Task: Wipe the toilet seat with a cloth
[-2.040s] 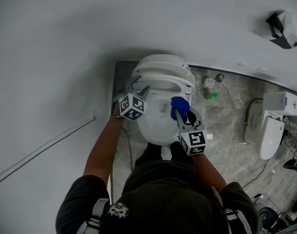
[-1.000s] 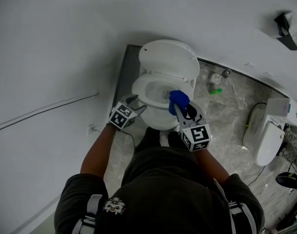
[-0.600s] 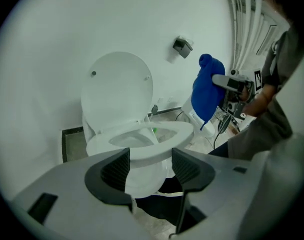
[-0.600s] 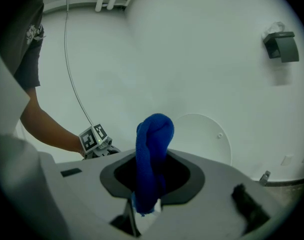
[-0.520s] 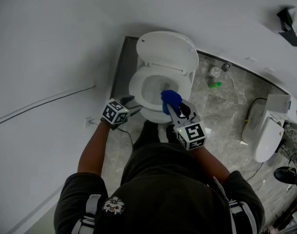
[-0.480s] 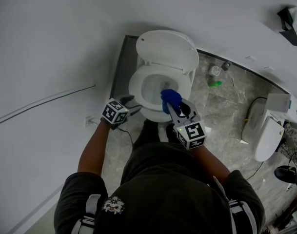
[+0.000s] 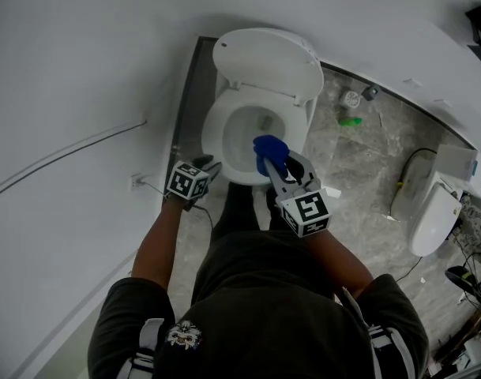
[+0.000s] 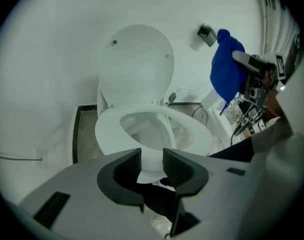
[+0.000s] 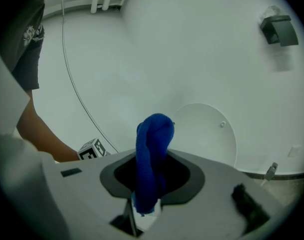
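Blue cloth [image 7: 268, 150] sits mid-frame in the head view, over the lower right of the toilet seat [image 7: 215, 136]. Left gripper view: my left claw [image 8: 152, 165] has just been closing, jaws a bit apart, nothing between them. Right gripper view: my right claw [image 9: 151, 176] is clamped on the cloth.

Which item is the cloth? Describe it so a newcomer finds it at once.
Find the white toilet with its lid raised, by the wall. Over its front edge, the right gripper clamps a bunched cloth. Its deep blue stands out against the white porcelain and the grey gripper.
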`<action>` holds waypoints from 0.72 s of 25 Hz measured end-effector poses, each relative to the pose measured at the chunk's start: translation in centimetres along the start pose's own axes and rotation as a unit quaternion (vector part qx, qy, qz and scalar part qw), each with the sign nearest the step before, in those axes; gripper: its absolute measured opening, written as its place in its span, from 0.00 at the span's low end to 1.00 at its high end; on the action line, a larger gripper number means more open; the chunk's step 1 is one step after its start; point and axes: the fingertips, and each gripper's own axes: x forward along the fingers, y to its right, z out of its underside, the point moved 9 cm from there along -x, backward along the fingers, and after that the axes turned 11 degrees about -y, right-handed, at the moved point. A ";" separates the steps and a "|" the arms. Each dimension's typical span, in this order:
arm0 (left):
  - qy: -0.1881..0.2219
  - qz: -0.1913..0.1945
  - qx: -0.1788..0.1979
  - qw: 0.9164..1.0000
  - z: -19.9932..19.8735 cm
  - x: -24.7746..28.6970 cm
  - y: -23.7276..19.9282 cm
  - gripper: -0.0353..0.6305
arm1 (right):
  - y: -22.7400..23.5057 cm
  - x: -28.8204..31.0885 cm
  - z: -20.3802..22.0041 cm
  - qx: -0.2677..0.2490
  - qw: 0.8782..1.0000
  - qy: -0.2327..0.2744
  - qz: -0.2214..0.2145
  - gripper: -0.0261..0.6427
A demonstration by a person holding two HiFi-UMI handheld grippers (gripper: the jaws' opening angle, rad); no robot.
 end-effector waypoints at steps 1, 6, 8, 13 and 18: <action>-0.007 -0.009 0.001 1.000 0.4 0.7 0.2 0.26 | 0.3 0.2 0.4 0.001 1.000 -0.004 -0.003 0.18; -0.030 -0.052 0.006 0.998 2.9 4.0 1.2 0.16 | 1.0 1.9 2.6 0.001 0.999 -0.034 -0.011 0.18; -0.039 -0.068 0.013 0.997 4.1 5.7 1.6 0.12 | 1.0 2.6 3.7 0.001 0.999 -0.046 -0.007 0.18; -0.052 -0.074 0.010 0.996 6.2 9.6 1.3 0.08 | 0.8 4.4 6.1 -0.010 0.997 -0.071 0.022 0.18; -0.062 -0.061 -0.001 0.996 8.0 13.5 0.4 0.08 | -0.3 6.2 8.9 0.018 0.993 -0.103 0.052 0.18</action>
